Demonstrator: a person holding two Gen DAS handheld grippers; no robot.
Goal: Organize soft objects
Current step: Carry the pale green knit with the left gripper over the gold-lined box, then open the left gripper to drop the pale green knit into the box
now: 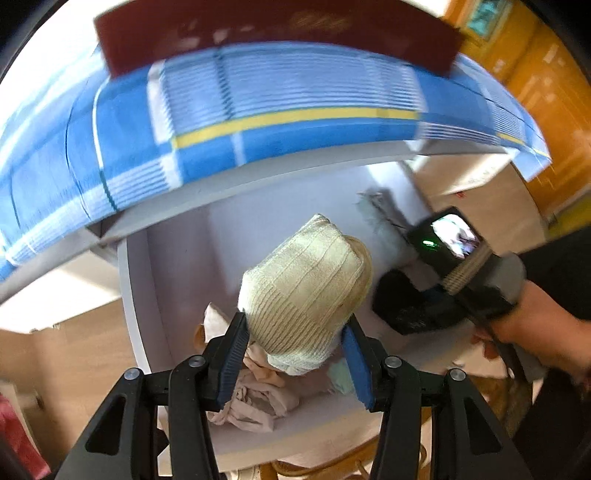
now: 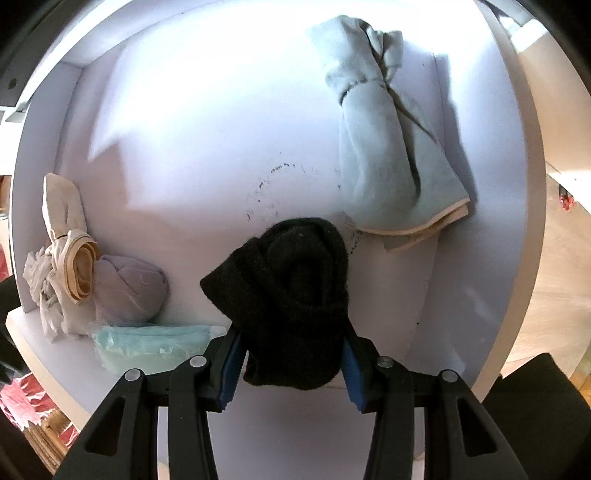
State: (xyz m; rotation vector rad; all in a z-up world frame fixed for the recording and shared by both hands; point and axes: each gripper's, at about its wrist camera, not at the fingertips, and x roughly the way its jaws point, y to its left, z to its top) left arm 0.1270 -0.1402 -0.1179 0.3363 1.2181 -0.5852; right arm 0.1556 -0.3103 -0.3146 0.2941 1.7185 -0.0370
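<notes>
Left claw point(image 1: 295, 354): we see it clamped on a rolled cream ribbed sock point(image 1: 306, 291), sock sitting between both blue pads, above the white drawer point(image 1: 147, 295).
Right claw point(image 2: 290, 363): gripping a black fuzzy knit sock bundle point(image 2: 291, 295), pads pressing both sides.
Drawer contents: pale blue knotted cloth point(image 2: 384, 147) far right, well apart; lilac roll point(image 2: 129, 291) and mint folded piece point(image 2: 155, 345) at left.
Textures: we note ribbing on cream, woolly nap on black.

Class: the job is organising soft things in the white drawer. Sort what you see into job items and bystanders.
Job items: cream sock bundle in the left gripper; black sock bundle in the right gripper; pale blue bundle; lilac bundle; white drawer.

Bystanders: blue checked cloth; dark red board.
</notes>
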